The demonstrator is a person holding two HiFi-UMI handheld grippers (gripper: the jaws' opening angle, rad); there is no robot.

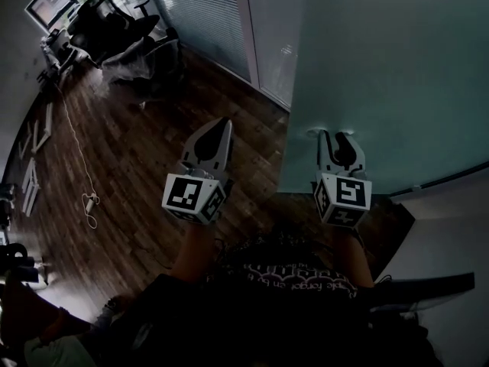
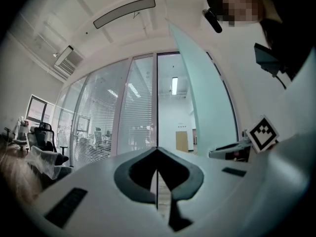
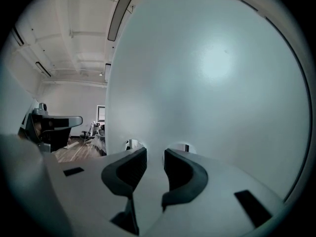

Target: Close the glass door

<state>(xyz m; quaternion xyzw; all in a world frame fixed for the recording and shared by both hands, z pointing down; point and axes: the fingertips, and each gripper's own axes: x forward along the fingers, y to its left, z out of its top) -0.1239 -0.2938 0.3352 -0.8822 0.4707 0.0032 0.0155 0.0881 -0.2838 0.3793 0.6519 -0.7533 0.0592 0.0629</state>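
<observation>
The frosted glass door (image 1: 397, 67) fills the right of the head view and stands swung out from the wall. My right gripper (image 1: 337, 134) has its tips right at the pane near its left edge, jaws a little apart with nothing between them. In the right gripper view the door (image 3: 212, 83) fills nearly everything ahead of the right gripper (image 3: 155, 151). My left gripper (image 1: 221, 121) is shut and empty, held over the wooden floor left of the door. From the left gripper (image 2: 157, 149) the door (image 2: 207, 102) shows edge-on at the right of the open doorway.
Glass partitions with blinds (image 1: 199, 14) run along the far side. An office chair under plastic wrap (image 1: 114, 29) and a monitor (image 1: 50, 2) stand at the upper left. A white cable (image 1: 84, 182) lies on the wooden floor (image 1: 137, 144).
</observation>
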